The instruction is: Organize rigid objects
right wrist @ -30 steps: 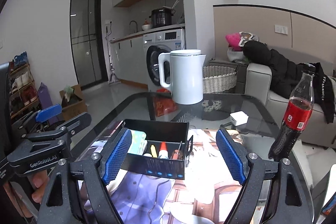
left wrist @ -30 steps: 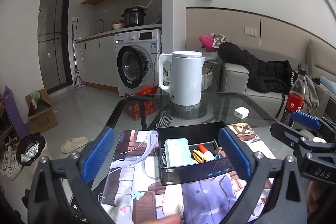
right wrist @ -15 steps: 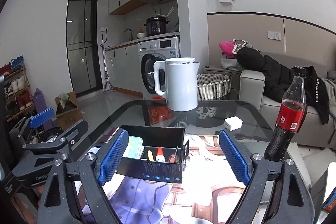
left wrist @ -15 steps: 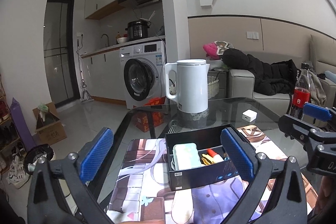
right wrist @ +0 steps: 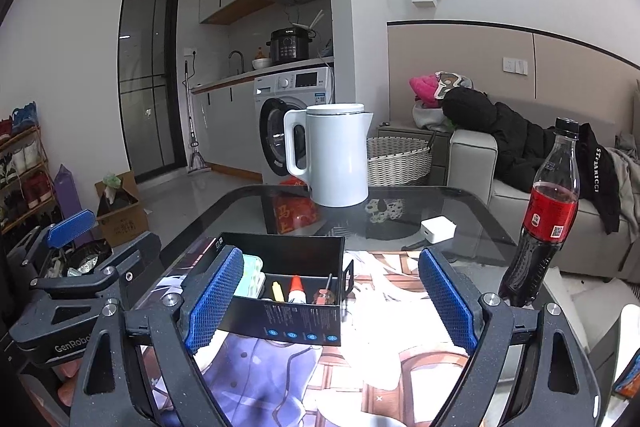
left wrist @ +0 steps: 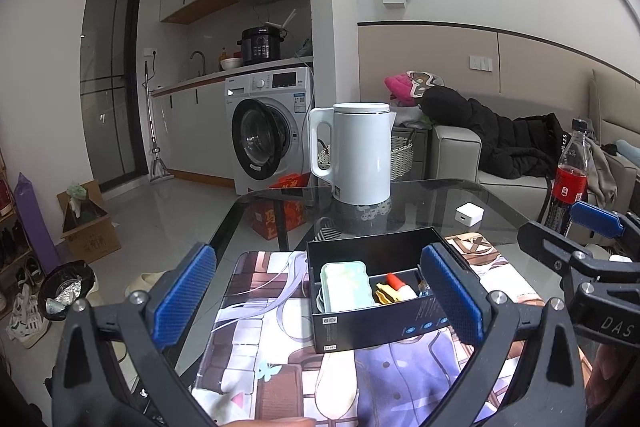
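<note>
A black organizer box (left wrist: 384,315) sits on the printed mat (left wrist: 280,355) on the glass table; it also shows in the right wrist view (right wrist: 296,319). It holds a mint green case (left wrist: 346,285), a yellow item (left wrist: 384,294), a red-capped white tube (left wrist: 400,287) and a small screwdriver (right wrist: 322,293). My left gripper (left wrist: 320,301) is open and empty, held above the mat just in front of the box. My right gripper (right wrist: 332,301) is open and empty, to the right of the box.
A white kettle (left wrist: 360,155) stands at the table's far side. A white charger cube (left wrist: 469,214) lies on the glass (left wrist: 420,199). A cola bottle (right wrist: 548,211) stands at the right edge. A sofa with clothes and a washing machine are behind.
Both grippers have pulled back and risen a little, so the box looks smaller and lower in both views. Both stay open and empty.
</note>
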